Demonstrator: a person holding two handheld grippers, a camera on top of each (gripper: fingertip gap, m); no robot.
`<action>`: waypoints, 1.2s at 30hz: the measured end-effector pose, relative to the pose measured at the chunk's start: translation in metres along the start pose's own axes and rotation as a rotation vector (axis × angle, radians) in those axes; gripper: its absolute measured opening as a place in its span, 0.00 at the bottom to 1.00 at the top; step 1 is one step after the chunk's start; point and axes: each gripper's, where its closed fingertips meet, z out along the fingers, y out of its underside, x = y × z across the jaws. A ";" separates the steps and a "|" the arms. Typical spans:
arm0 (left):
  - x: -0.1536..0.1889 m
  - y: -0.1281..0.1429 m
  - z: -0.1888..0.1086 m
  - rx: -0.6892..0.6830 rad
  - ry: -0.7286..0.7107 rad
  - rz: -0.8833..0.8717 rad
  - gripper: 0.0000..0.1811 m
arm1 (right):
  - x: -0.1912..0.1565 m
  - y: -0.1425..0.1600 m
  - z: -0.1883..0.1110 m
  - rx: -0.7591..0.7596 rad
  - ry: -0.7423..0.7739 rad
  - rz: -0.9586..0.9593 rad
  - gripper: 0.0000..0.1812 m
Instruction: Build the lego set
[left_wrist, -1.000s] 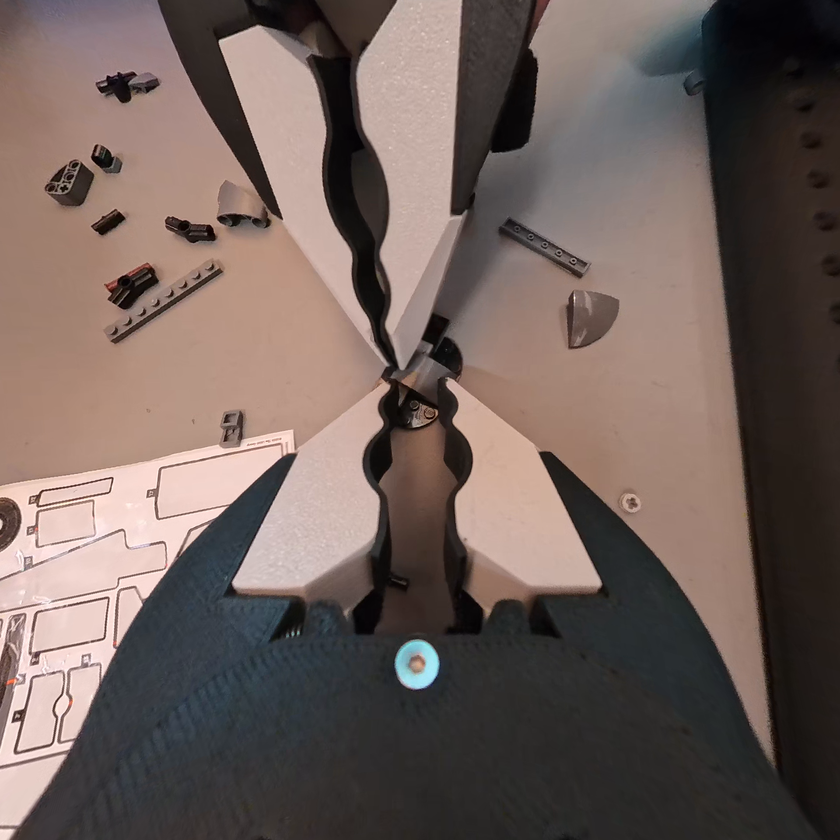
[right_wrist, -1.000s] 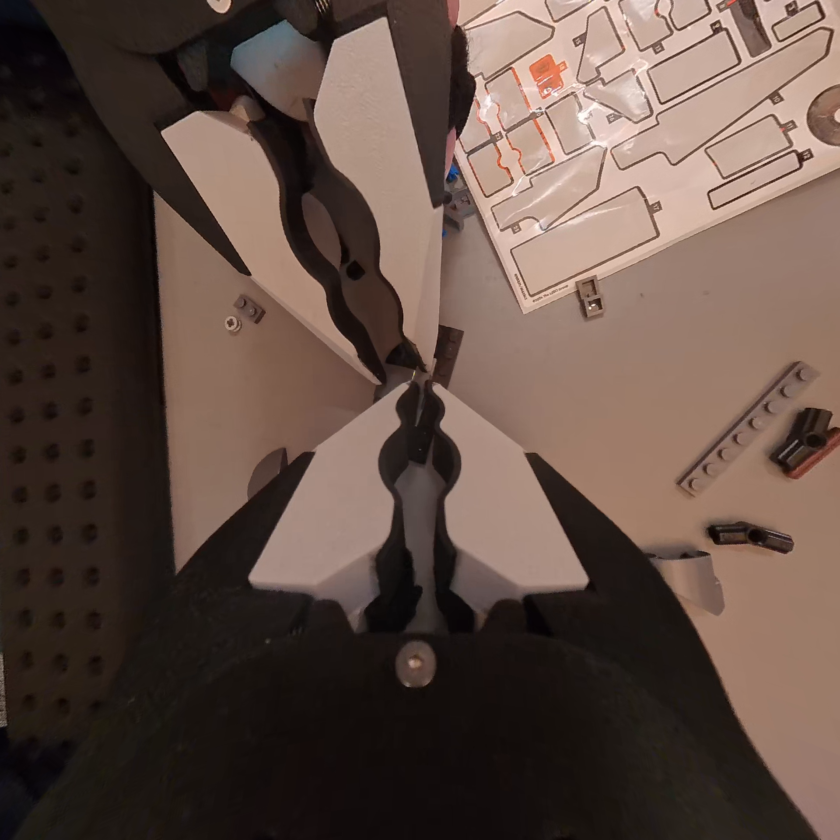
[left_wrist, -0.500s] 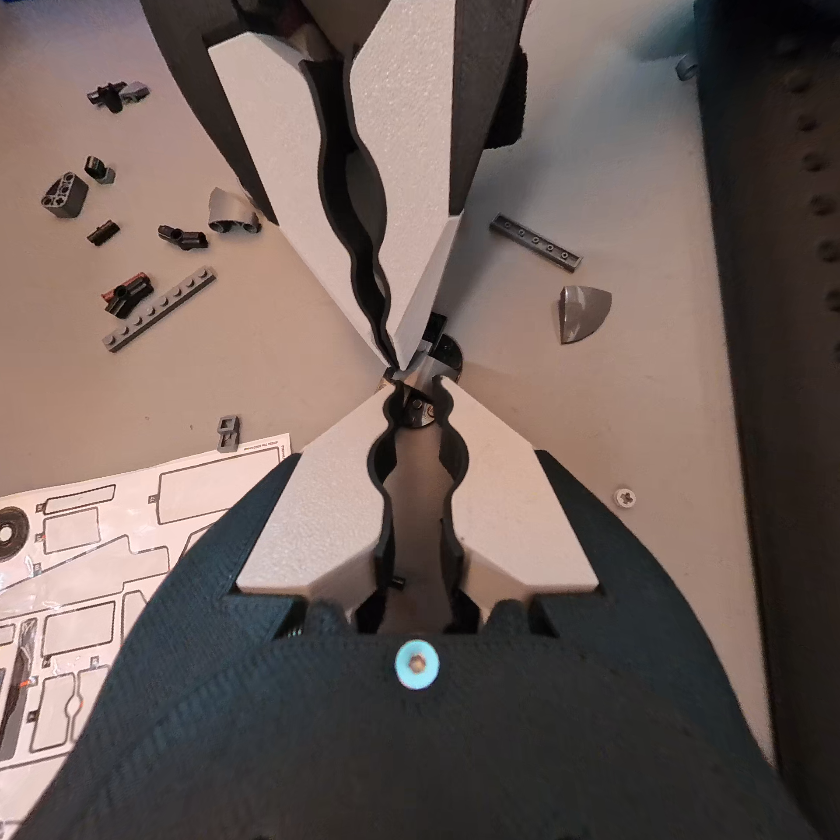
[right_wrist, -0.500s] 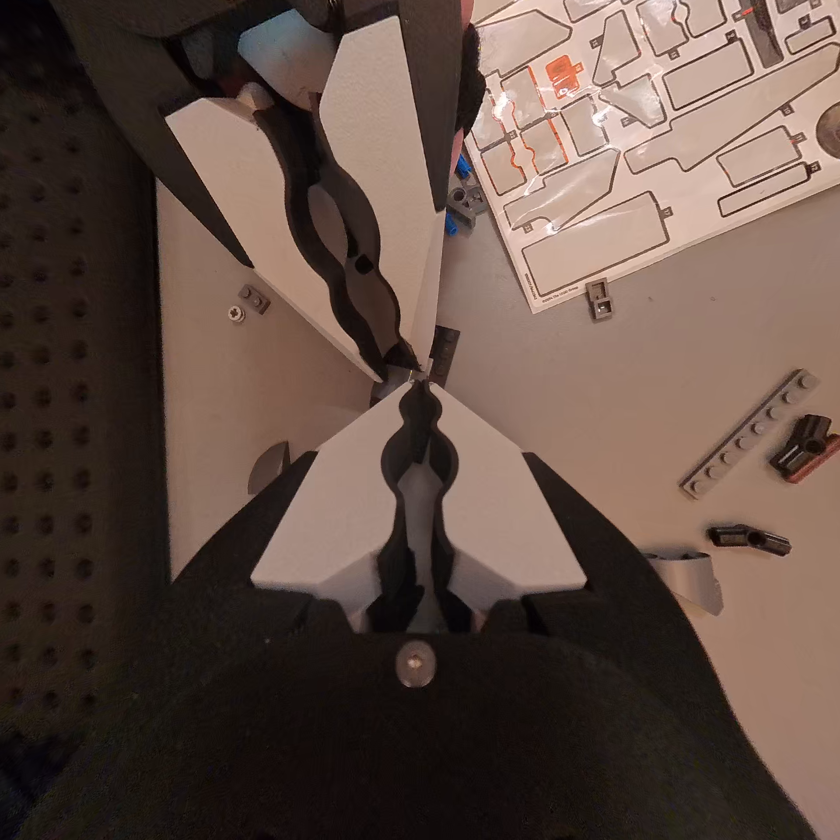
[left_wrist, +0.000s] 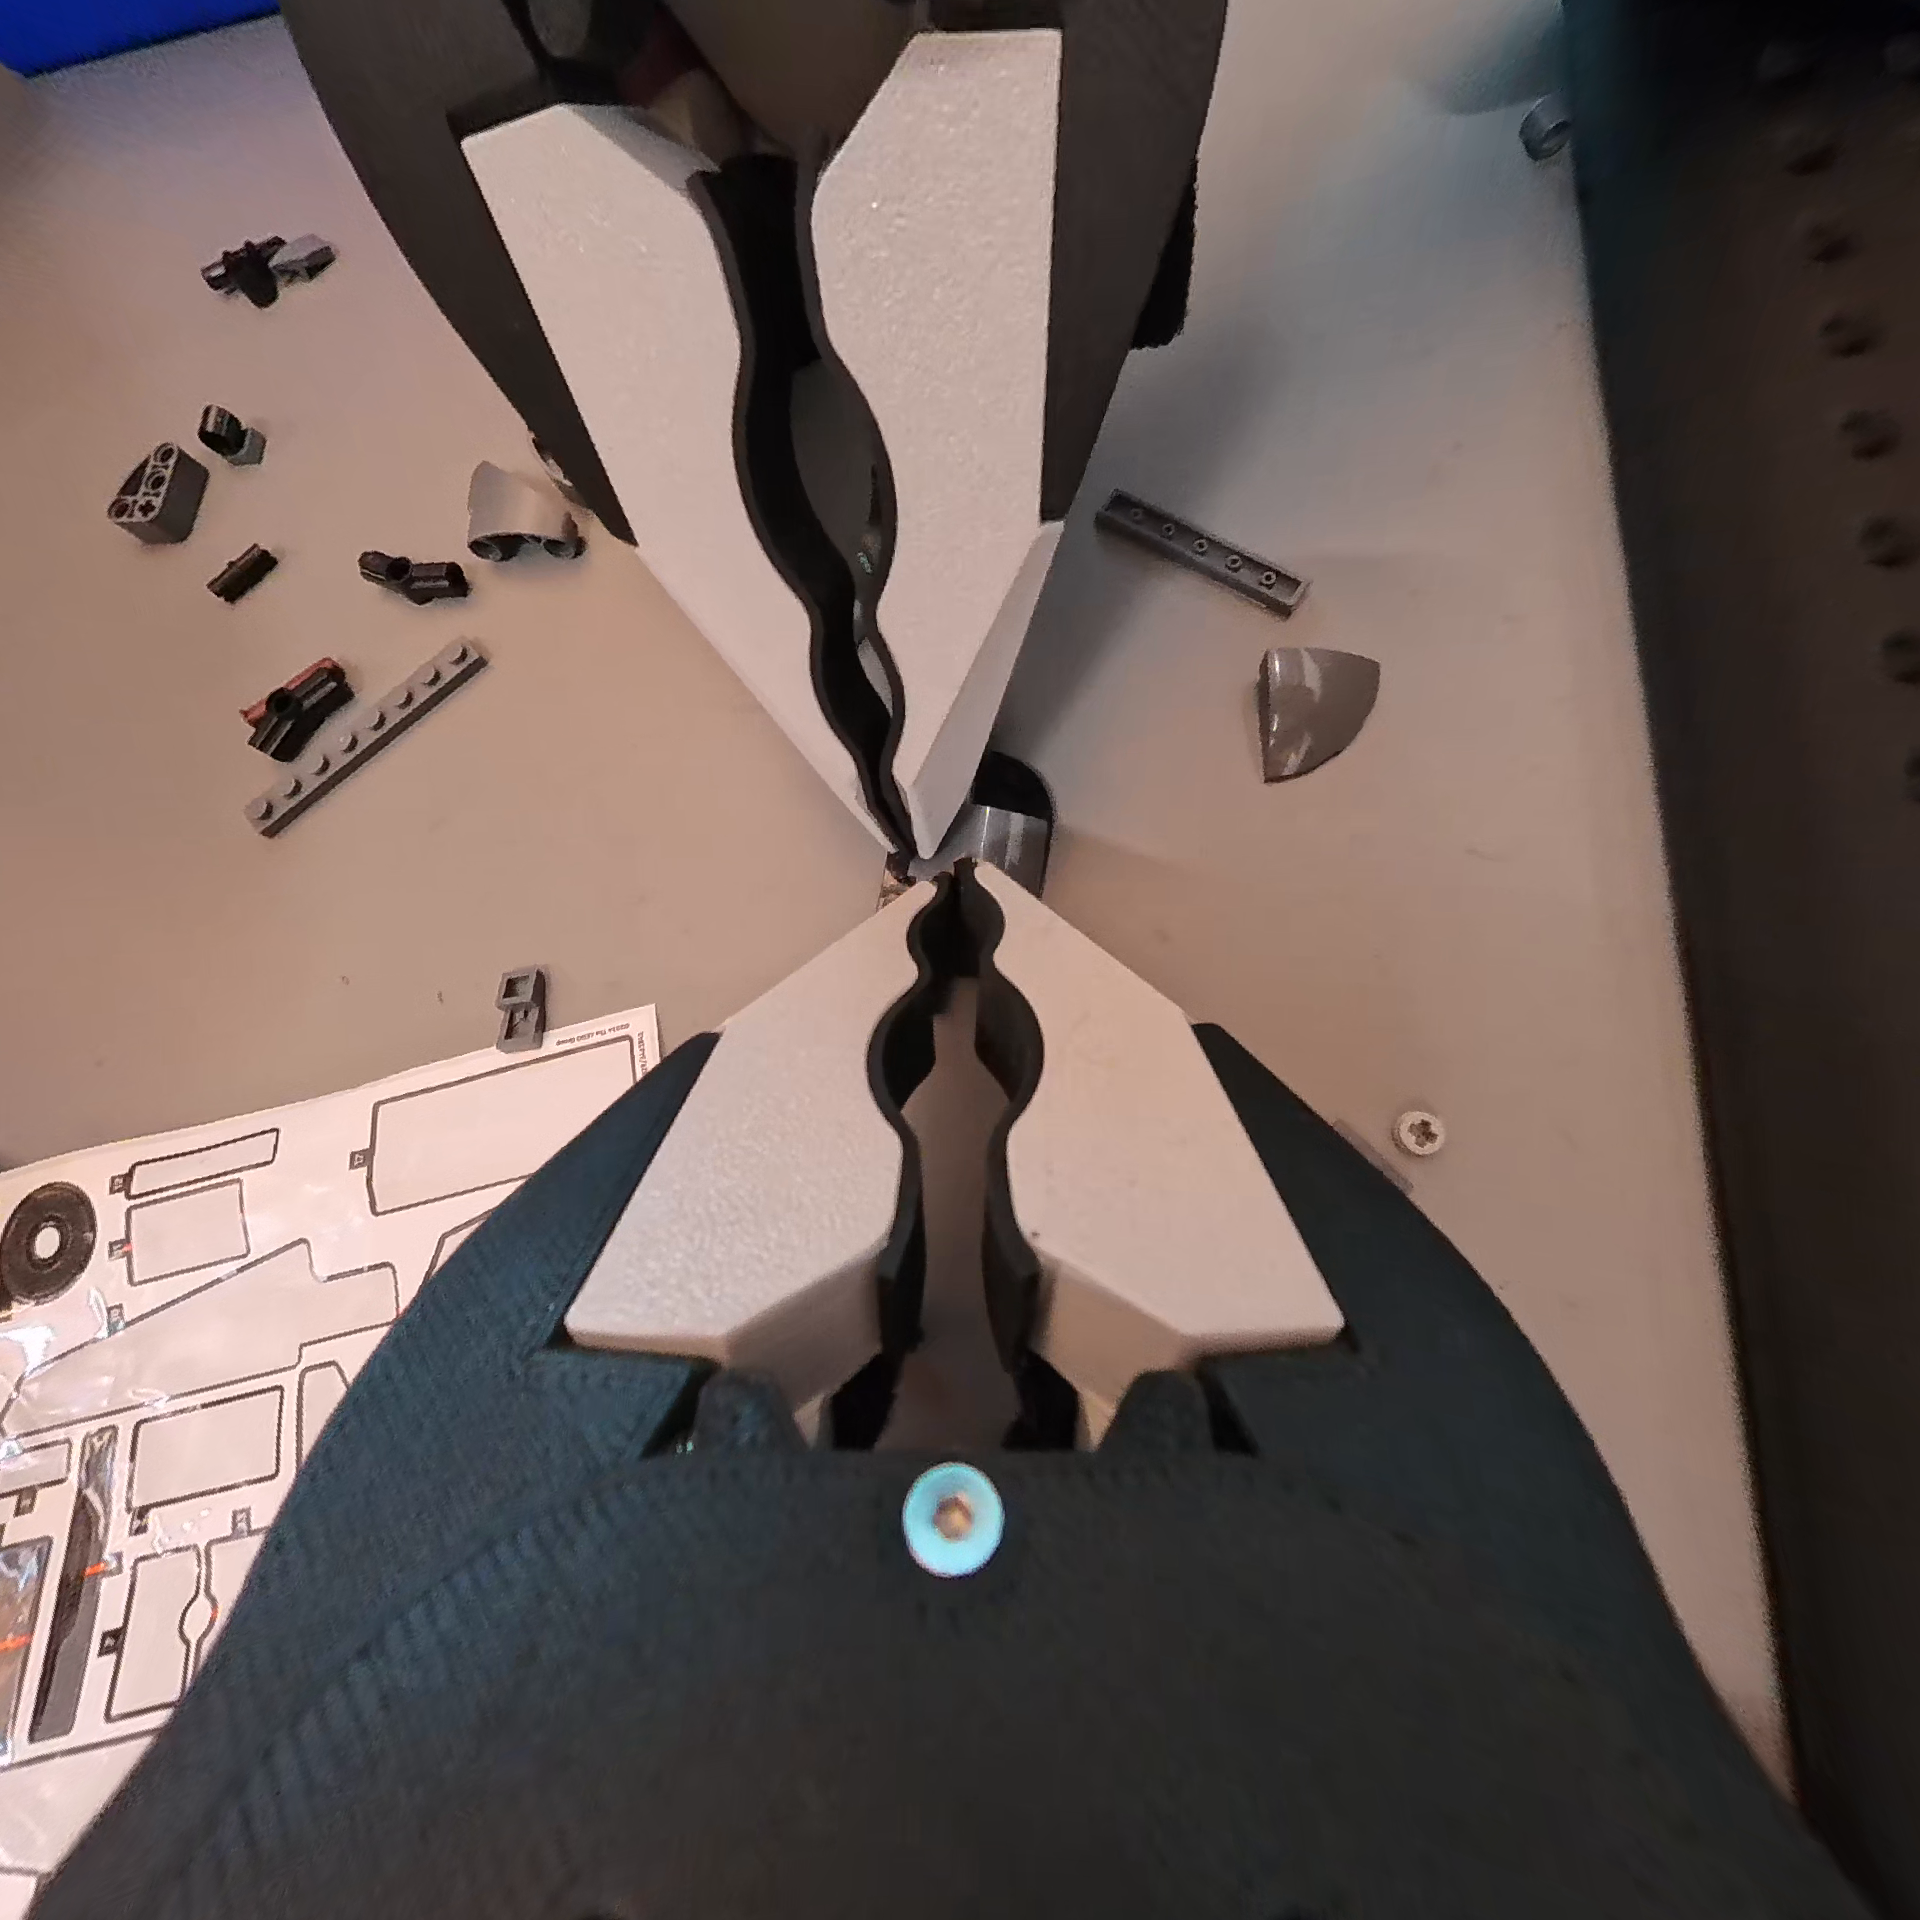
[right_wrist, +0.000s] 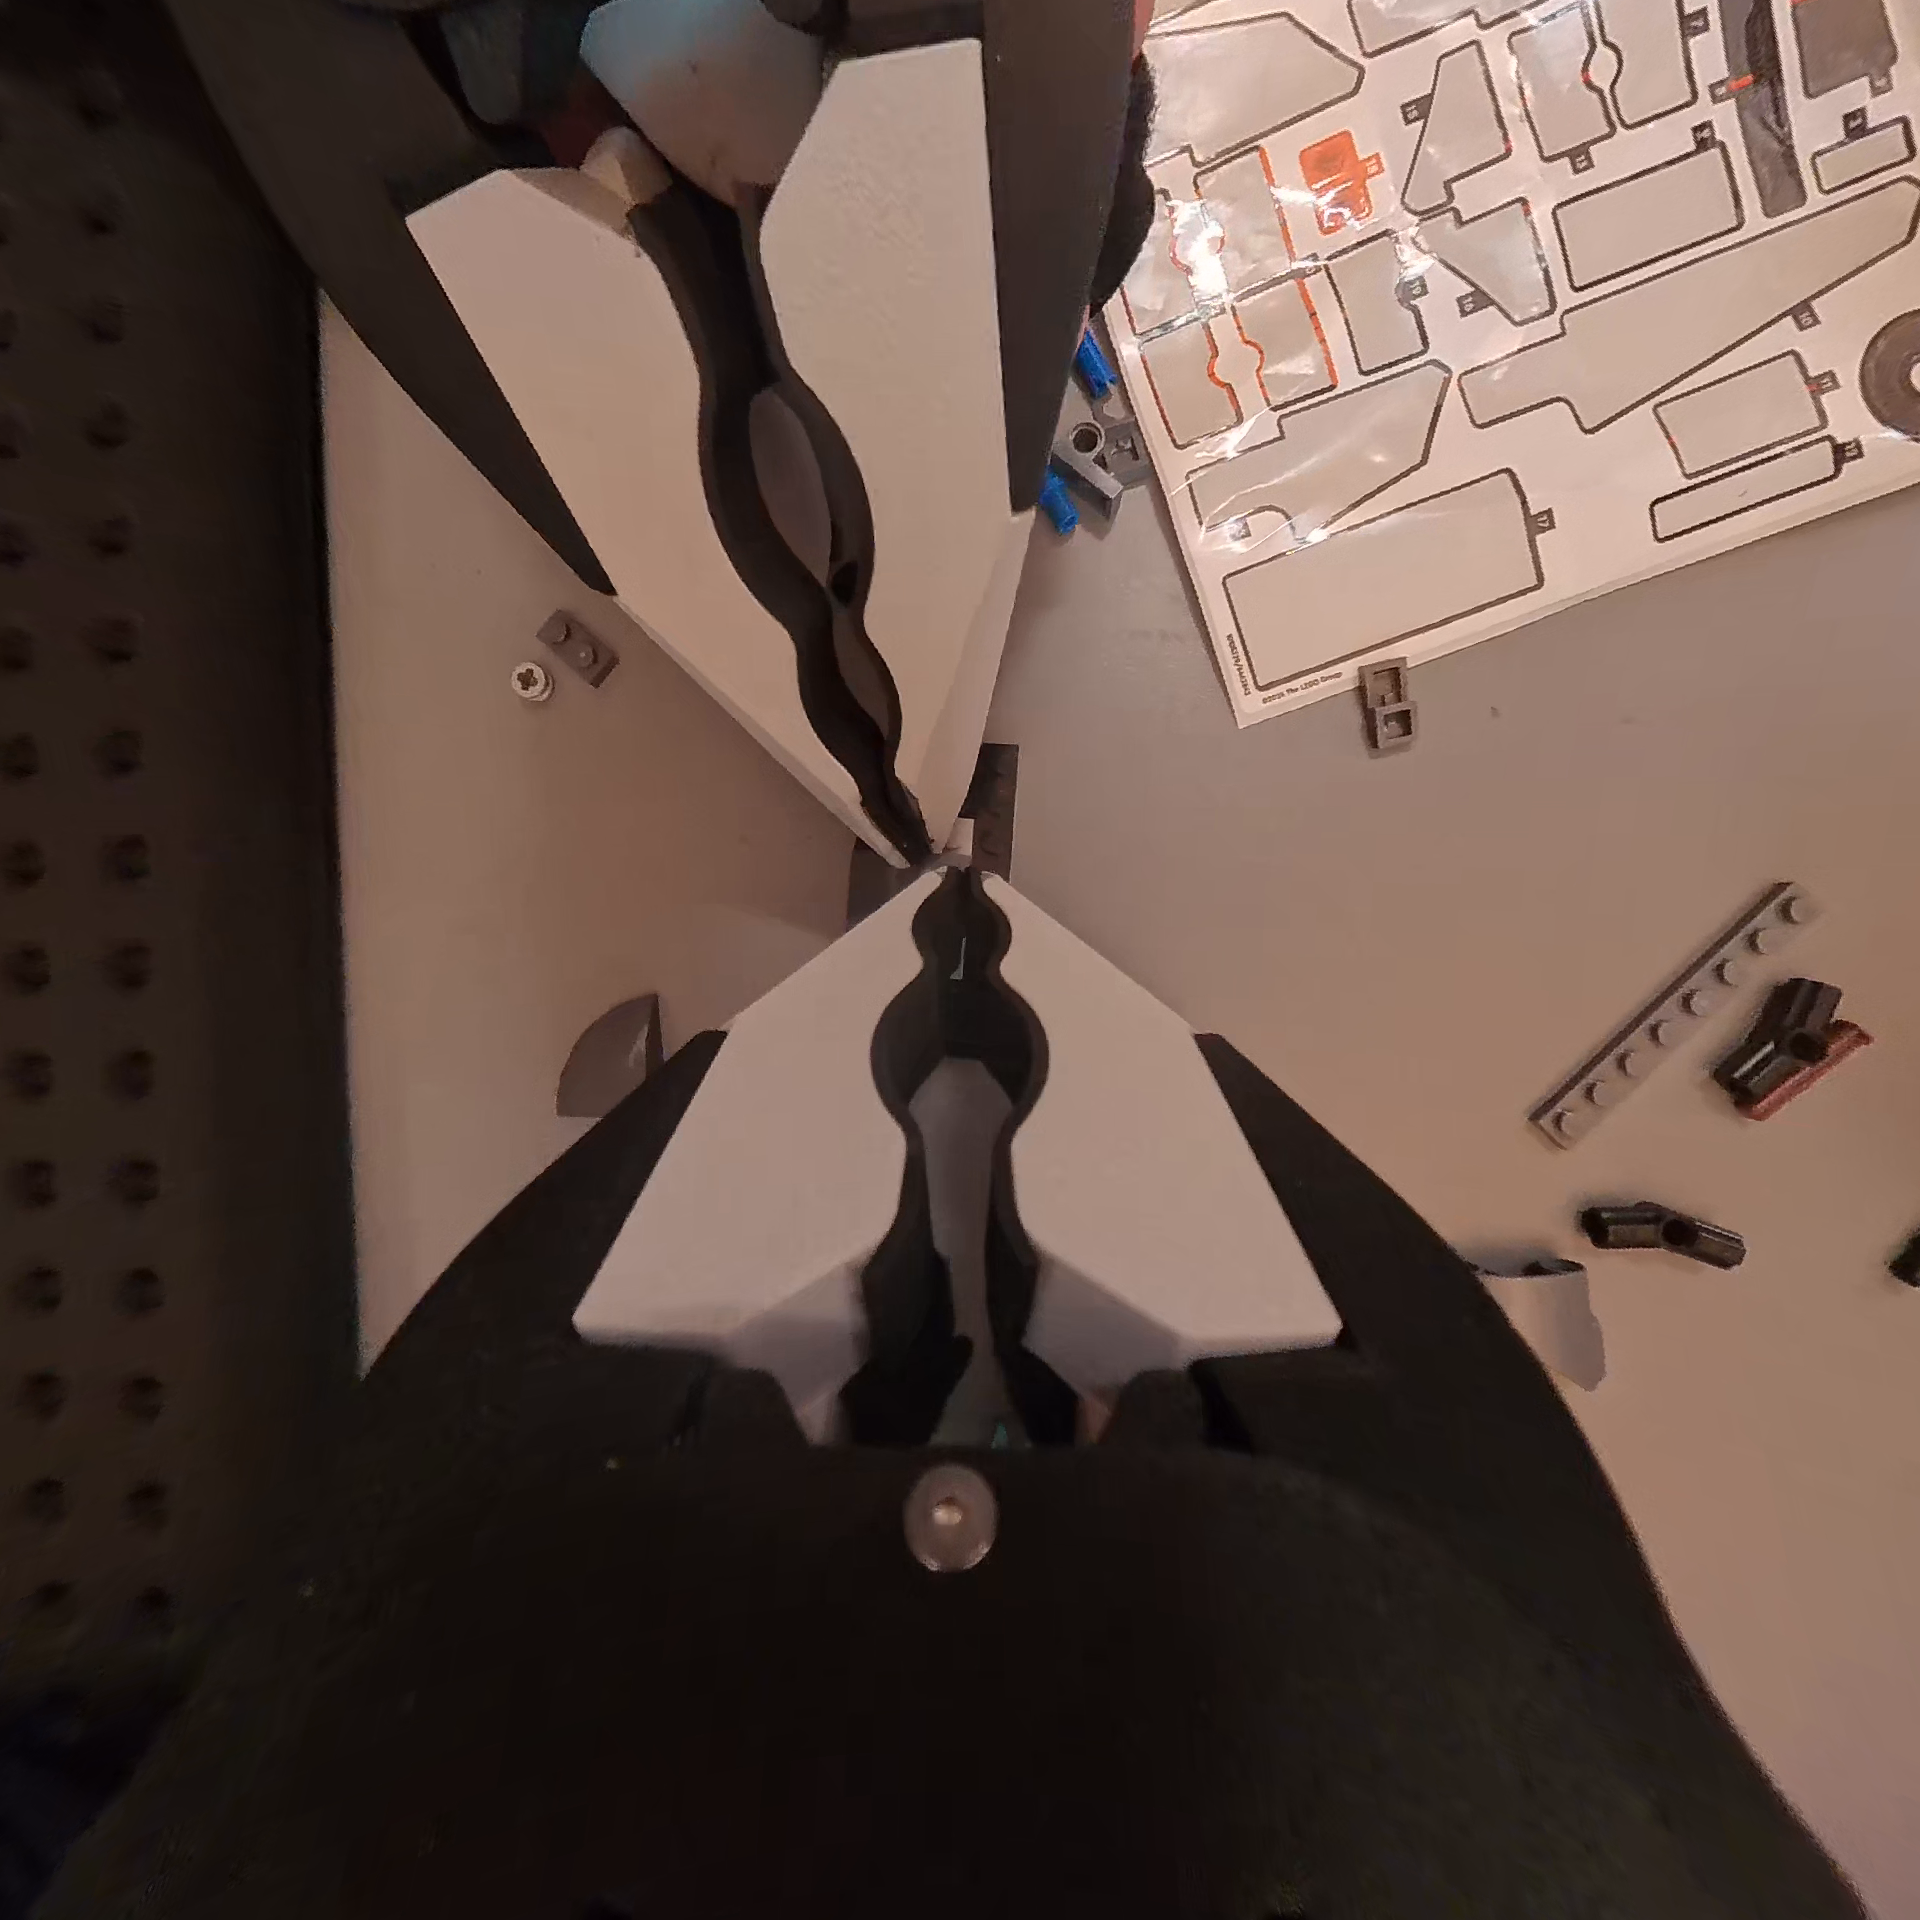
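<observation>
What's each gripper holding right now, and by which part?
Both grippers are shut tip to tip. The left gripper and right gripper each pinch a small dark piece at the very fingertips; which part is gripped cannot be told.

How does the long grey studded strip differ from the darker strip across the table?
The studded strip is lighter, longer and shows raised bumps; the darker strip is shorter and shows small holes. Both lie flat on the table, untouched.
</observation>
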 end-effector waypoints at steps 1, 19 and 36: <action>0.000 0.000 0.000 0.001 0.002 -0.003 0.00 | 0.000 0.000 0.000 0.003 -0.002 0.002 0.00; 0.008 -0.009 0.000 0.040 0.043 -0.010 0.00 | -0.001 0.004 -0.003 0.038 -0.031 0.001 0.00; 0.030 -0.007 0.019 -0.045 0.065 0.118 0.00 | -0.003 0.005 -0.004 0.061 -0.054 0.013 0.00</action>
